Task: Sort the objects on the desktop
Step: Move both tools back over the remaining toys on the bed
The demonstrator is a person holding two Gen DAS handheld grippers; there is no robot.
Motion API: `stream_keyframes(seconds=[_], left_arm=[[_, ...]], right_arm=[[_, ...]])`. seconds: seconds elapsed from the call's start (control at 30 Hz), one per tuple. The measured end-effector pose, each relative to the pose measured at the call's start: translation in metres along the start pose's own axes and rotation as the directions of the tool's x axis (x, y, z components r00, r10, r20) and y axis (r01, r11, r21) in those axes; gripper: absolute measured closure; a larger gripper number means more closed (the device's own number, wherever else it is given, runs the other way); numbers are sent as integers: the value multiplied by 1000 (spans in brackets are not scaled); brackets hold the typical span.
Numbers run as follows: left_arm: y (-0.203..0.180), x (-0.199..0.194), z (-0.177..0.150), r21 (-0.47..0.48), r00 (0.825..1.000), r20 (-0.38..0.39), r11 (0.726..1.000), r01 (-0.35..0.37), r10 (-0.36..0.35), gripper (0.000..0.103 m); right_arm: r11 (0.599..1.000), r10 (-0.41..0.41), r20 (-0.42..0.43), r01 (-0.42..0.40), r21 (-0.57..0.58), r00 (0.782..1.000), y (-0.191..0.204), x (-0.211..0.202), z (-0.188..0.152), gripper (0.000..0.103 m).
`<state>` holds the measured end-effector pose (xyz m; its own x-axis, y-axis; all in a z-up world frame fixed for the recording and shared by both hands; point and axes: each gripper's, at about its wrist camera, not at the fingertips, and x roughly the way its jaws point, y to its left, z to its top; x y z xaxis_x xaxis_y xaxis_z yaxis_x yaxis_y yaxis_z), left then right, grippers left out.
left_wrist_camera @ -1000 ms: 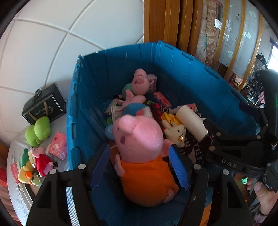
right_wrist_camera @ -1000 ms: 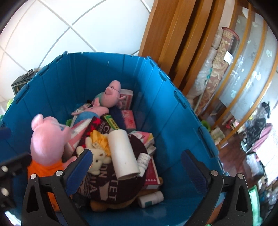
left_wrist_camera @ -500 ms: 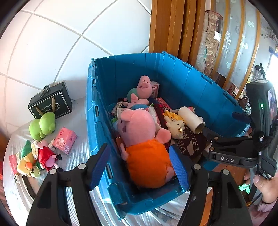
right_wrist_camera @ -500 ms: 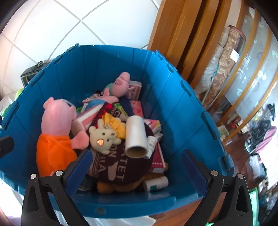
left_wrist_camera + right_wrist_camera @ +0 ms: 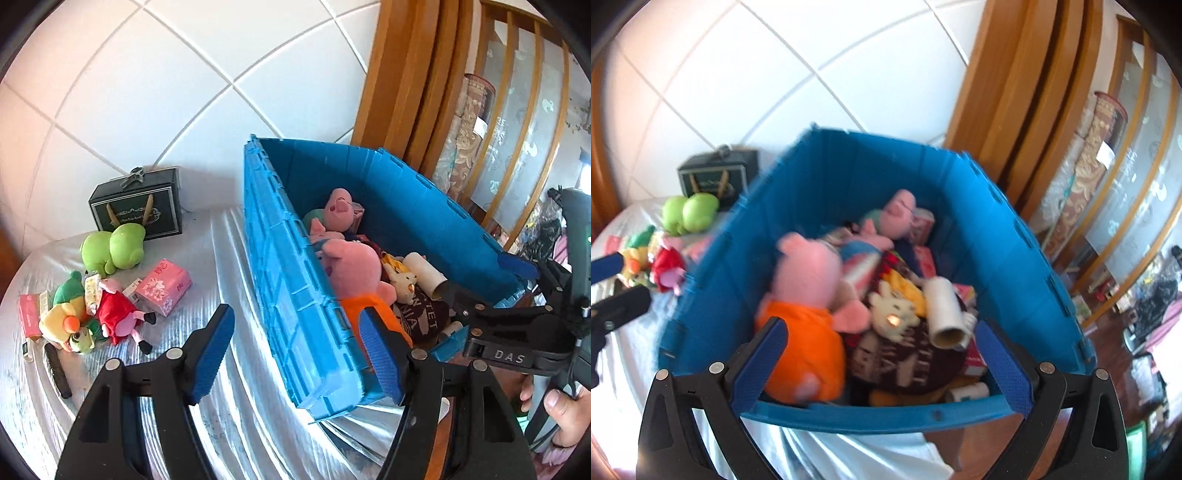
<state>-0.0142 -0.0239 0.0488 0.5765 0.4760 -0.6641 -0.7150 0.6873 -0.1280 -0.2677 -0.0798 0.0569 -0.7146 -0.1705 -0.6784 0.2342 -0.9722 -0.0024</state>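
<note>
Both grippers, left (image 5: 297, 352) and right (image 5: 882, 363), are hovering by the crate (image 5: 295, 295), jaws apart and empty.

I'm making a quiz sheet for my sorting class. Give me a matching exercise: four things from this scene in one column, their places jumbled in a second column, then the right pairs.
Things:
1. pig plush in orange
2. green plush
3. pink packet
4. cardboard tube

Places:
A. on the table, in front of the black gift box
B. in the blue crate, against its near-left wall
C. in the crate, lying on the dark cushion
D. on the table, beside the red-dressed pig doll

Pairs: 1-B, 2-A, 3-D, 4-C
</note>
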Motion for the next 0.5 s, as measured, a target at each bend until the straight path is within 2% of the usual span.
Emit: stream_keyframes(seconds=[0.13,0.23,0.37,0.5], left_arm=[[44,-16,-9,-68,999,36,997,-34,36,34],[81,-27,-20,-98,996,54,993,-68,73,34],[133,-35,-40,-138,985,54,978,-153,162,34],[196,-34,-64,-206,967,-17,945,-252,254,34]], right_arm=[[996,88,84,-88,-2,993,37,-17,15,0],[991,132,94,-131,-14,987,71,-16,26,0],[980,189,67,-185,-71,980,126,-1,39,0],[961,250,30,-245,-130,968,185,17,48,0]])
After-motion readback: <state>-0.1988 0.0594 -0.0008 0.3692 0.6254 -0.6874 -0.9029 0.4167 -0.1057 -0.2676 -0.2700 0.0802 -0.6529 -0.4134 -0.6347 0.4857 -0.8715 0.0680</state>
